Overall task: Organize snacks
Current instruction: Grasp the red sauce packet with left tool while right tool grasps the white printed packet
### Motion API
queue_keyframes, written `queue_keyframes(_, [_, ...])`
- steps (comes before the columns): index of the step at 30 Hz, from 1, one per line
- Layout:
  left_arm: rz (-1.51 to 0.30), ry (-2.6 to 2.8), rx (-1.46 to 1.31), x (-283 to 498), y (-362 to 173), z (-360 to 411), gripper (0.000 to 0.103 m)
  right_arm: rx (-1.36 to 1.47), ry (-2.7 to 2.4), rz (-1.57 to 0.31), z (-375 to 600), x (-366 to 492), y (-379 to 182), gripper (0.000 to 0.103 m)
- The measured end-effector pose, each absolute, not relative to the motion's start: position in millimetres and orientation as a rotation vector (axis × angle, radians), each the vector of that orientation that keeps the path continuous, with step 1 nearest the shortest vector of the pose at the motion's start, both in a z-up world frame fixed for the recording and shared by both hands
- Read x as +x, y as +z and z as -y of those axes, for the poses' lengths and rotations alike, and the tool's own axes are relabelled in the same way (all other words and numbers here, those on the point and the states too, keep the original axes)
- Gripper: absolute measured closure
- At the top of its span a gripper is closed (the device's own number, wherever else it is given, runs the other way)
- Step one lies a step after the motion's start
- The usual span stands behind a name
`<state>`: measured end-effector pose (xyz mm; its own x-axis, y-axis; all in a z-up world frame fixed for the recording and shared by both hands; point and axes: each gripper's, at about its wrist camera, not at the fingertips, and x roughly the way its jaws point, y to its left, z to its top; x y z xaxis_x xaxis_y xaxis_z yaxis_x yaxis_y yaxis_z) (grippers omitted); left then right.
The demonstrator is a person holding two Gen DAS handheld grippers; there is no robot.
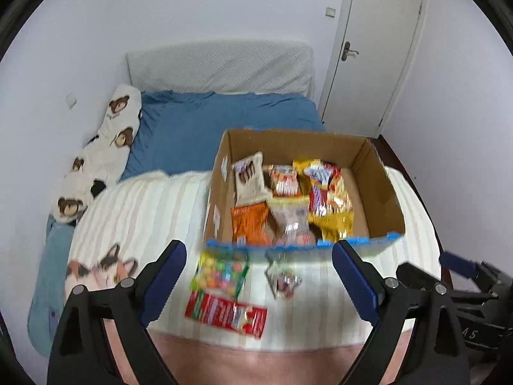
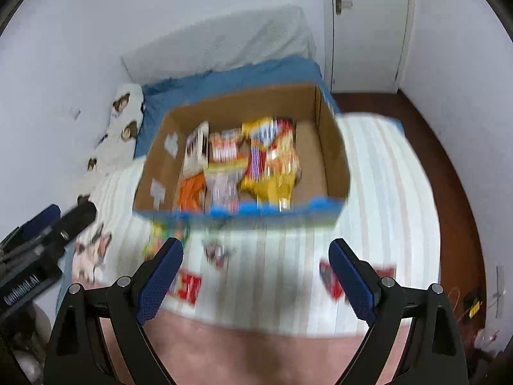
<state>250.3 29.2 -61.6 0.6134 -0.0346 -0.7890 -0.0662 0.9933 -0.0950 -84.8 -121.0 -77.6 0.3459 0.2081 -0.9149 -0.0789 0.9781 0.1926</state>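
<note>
A cardboard box [image 1: 381, 179] [image 2: 333, 157] stands on the striped blanket and holds several snack packs, among them a yellow bag [image 1: 330, 205] and an orange pack [image 1: 250, 221]. In front of the box lie a bag of coloured candy [image 1: 221, 272], a small clear packet [image 1: 283, 279] and a red wrapper [image 1: 227, 314]. A second red pack [image 2: 328, 277] lies partly behind the right finger in the right wrist view. My left gripper [image 1: 259, 253] is open and empty above the loose snacks. My right gripper [image 2: 256, 250] is open and empty too, and blurred.
The striped blanket [image 1: 144, 211] with a cat print covers a bed with a blue sheet [image 1: 198, 128] and bear-print pillows [image 1: 118, 118] along the left wall. A white door [image 1: 375, 41] stands at the back right. Dark wood floor [image 2: 449, 192] runs along the bed's right side.
</note>
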Motion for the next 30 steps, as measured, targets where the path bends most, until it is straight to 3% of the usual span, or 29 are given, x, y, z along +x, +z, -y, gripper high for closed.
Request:
queue_keyframes(16, [-1.421,0.069,-0.16,151.9,-230.3,-31.7,0.01,0.677,0.085,-2.088,179.2,-291.9,-312.3,0.008])
queue_keyframes(20, [-1.484,0.083,-0.185,148.1,-249.8,-34.3,0.01,0.725,0.039,-2.166,166.0,-310.9,-350.4,0.012])
queue_keyframes(22, [-1.495,0.101,-0.211,151.4,-253.8,-39.6,0.01,0.661,0.015,-2.184,155.8,-311.1,-359.7,0.045])
queue_keyframes(25, [-1.494,0.149,-0.292,164.7,-255.6,-55.9,0.01,0.589,0.033,-2.124,146.5,-300.3,-350.9,0.051])
queue_keyframes(30, [-1.489,0.222,-0.598,204.2,-267.8,-93.3,0.01,0.414,0.095,-1.956,132.0,-253.9,-312.8,0.051])
